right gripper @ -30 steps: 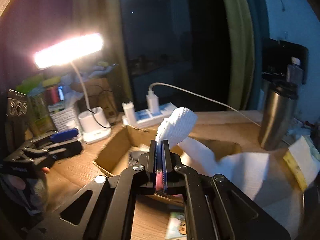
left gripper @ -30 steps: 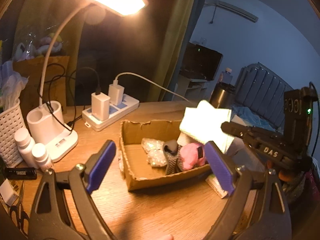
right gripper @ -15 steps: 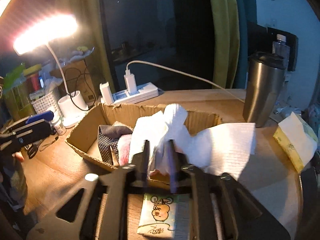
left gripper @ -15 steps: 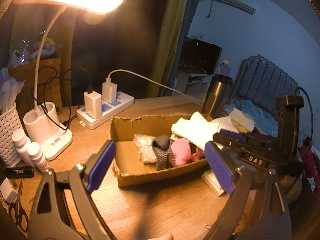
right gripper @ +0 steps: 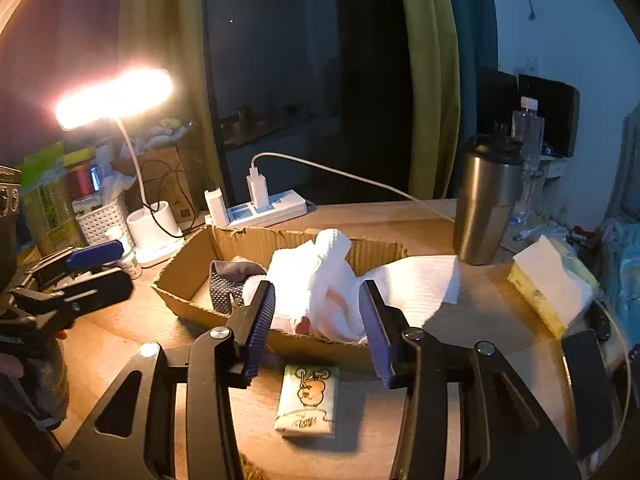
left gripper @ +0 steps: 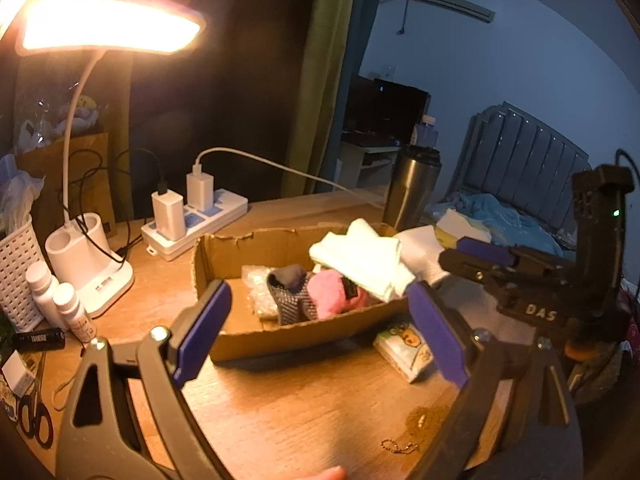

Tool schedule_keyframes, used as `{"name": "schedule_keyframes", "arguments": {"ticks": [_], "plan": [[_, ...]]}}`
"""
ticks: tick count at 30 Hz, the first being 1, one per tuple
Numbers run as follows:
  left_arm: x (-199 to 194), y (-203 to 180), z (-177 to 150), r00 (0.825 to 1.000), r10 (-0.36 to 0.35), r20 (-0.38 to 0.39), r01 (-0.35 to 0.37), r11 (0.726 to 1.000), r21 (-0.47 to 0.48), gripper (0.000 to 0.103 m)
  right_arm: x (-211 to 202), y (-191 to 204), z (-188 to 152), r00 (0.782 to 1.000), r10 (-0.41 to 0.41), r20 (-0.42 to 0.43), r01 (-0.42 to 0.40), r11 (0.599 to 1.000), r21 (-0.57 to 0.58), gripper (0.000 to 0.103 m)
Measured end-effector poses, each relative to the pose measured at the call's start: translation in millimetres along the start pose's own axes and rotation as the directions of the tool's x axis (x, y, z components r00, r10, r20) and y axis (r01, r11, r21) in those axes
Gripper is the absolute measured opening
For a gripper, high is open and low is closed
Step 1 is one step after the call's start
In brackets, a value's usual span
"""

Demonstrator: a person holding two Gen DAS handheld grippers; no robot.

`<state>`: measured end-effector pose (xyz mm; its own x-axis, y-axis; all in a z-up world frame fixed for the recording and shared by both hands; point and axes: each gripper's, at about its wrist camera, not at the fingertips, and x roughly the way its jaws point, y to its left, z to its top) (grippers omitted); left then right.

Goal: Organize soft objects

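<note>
A shallow cardboard box sits on the wooden desk. Inside lie a white towel, a pink plush item, a grey dotted fabric piece and a clear crinkly bag. The towel drapes over the box's right side. My left gripper is open and empty, in front of the box. My right gripper is open and empty, just in front of the towel; it also shows in the left wrist view.
A small tissue pack lies in front of the box. A steel tumbler, a tissue box, a power strip, a lamp base, white bottles, a white basket and scissors surround it.
My right gripper carried the white towel down into the box, opened and let it go. The towel now rests in the box. My left gripper stayed open.
</note>
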<state>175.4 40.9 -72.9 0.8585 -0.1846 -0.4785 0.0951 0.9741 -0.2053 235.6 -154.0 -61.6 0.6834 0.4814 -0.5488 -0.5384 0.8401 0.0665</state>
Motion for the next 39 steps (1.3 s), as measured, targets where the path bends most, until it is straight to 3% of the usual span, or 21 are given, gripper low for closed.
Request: {"name": "schedule_keyframes", "arguments": {"ticks": [4, 25, 39], "plan": [[-3, -8, -4, 1.0, -0.001, -0.005, 0.001, 1.0, 0.007, 0.091, -14, 4, -1, 1.0, -0.004, 0.013, 0.004, 1.0, -0.009, 0.052], [-2, -48, -50, 0.996, -0.023, -0.09, 0.025, 0.999, 0.022, 0.091, -46, -3, -52, 1.0, -0.011, -0.02, 0.012, 1.0, 0.019, 0.053], [13, -88, -85, 0.979, -0.014, -0.203, 0.03, 0.997, 0.077, 0.091, -53, -23, -91, 0.999, 0.012, -0.031, -0.009, 0.996, 0.089, 0.053]]}}
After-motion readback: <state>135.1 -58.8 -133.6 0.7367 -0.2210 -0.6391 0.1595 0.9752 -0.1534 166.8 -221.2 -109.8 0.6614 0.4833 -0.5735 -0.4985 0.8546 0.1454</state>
